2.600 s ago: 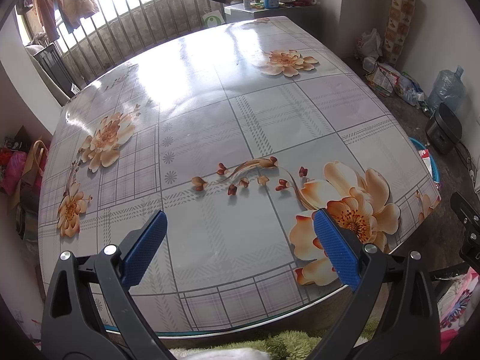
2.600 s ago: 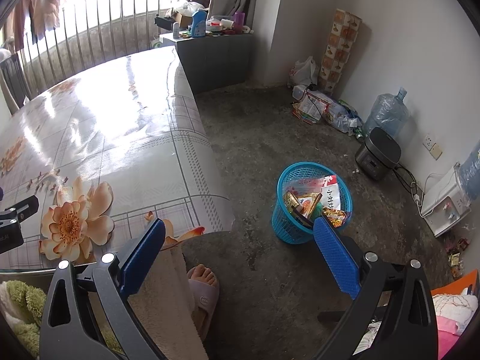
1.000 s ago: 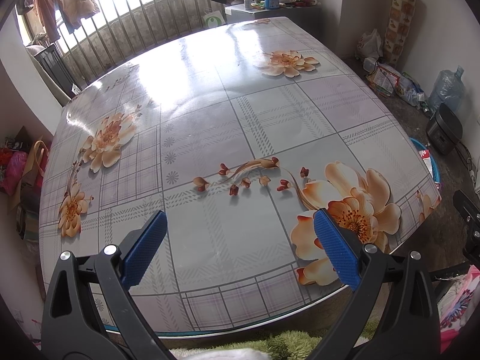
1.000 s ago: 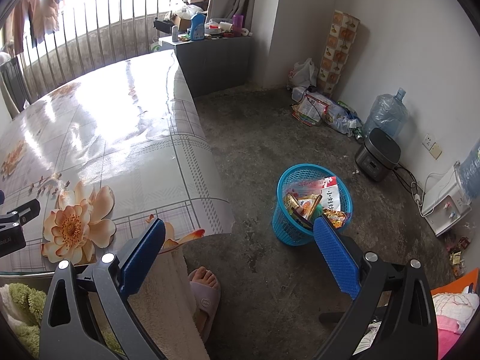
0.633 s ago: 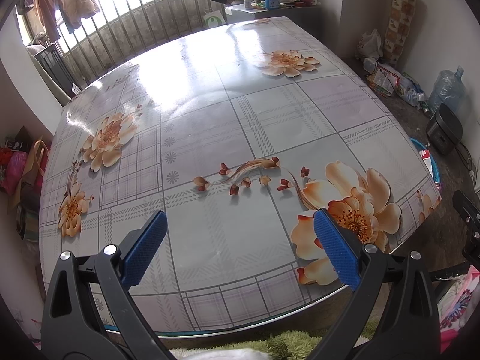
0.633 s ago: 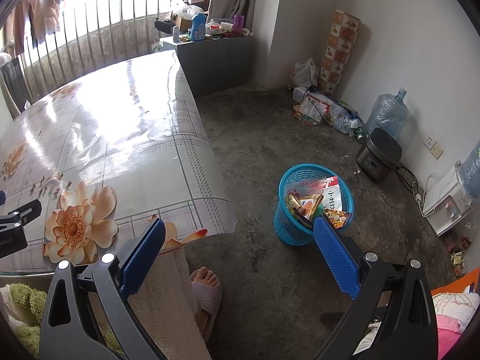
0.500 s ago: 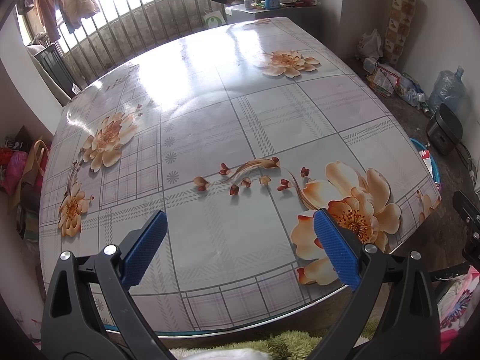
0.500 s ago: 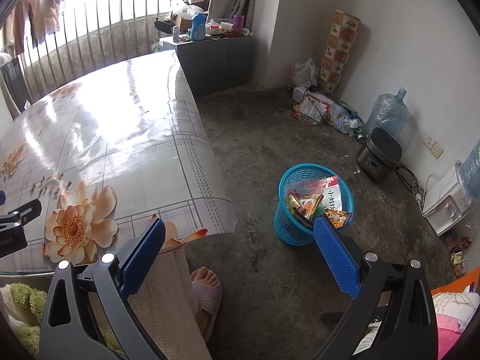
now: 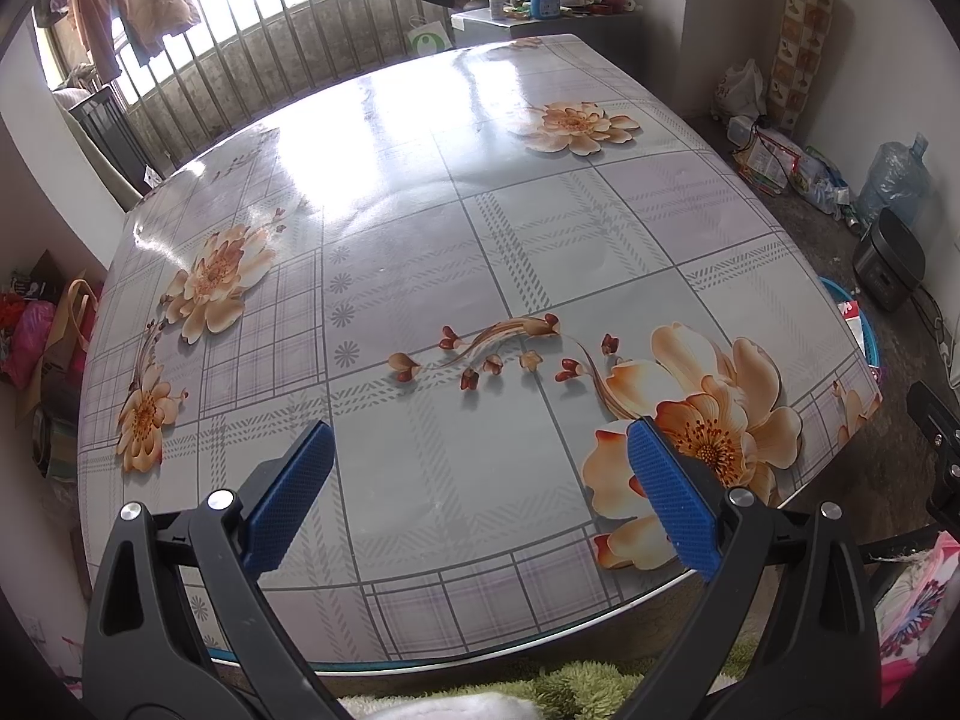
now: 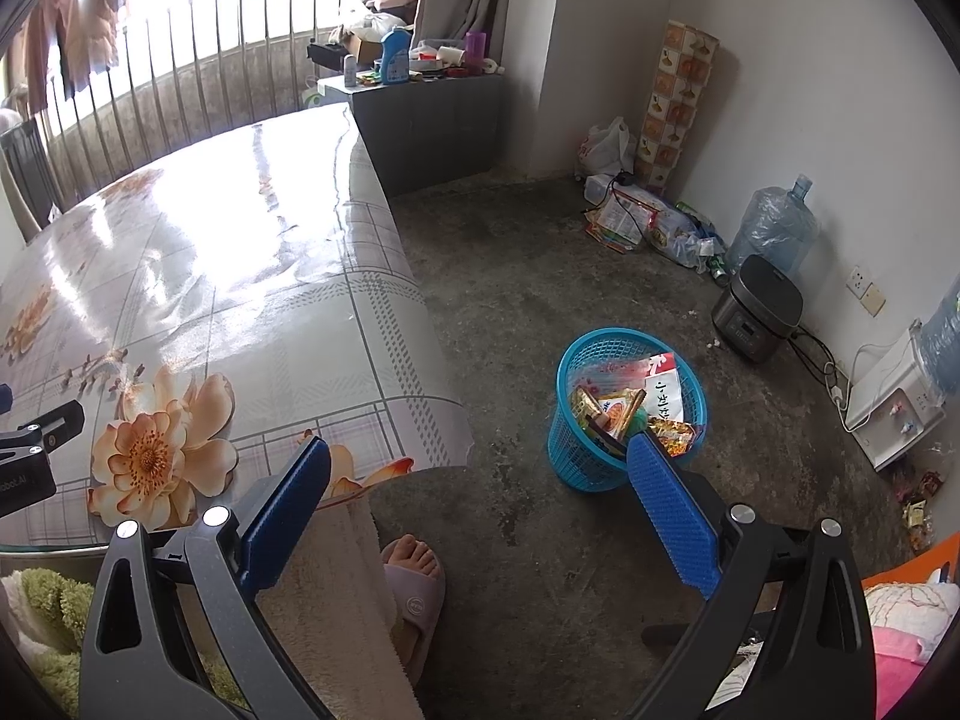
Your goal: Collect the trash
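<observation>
Both blue-padded grippers, left (image 9: 480,480) and right (image 10: 480,489), gape wide and empty, while the round blue mesh plastic basket (image 10: 576,456) stuffed with colourful wrappers (image 10: 636,405) stands on grey concrete floor (image 10: 528,276) at two o'clock of the glossy floral-cloth table (image 9: 456,228), fully visible only from the right wrist.

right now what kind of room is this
Most likely a lived-in home dining or living room: a big table under a floral tablecloth, a rice cooker and water jug on the bare floor, and a blue basket holding wrappers.
</observation>
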{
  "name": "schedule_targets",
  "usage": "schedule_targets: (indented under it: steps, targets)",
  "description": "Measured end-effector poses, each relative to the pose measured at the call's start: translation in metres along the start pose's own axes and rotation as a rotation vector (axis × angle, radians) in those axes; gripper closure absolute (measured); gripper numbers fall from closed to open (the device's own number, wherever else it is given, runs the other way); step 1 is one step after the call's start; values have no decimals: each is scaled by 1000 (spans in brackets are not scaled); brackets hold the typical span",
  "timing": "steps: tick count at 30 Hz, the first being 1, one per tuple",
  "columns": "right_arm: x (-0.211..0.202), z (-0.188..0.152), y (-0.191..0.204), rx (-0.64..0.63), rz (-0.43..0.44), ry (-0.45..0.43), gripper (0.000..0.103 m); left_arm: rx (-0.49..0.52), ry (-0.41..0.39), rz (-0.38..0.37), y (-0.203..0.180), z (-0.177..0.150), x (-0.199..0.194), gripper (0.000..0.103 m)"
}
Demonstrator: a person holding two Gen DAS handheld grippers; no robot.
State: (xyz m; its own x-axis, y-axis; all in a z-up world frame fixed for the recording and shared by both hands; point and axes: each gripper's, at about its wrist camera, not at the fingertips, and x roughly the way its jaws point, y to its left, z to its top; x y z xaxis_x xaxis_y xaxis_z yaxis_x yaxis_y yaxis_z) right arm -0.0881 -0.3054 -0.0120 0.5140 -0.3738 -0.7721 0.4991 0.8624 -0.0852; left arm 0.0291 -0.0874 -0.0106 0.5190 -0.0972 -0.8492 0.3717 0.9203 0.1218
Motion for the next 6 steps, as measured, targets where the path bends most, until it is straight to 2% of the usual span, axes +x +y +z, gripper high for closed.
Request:
schedule_targets:
  steps: [6]
  targets:
    - [0, 0, 0, 0, -1, -1, 7, -3, 4, -2, 0, 0, 1, 9]
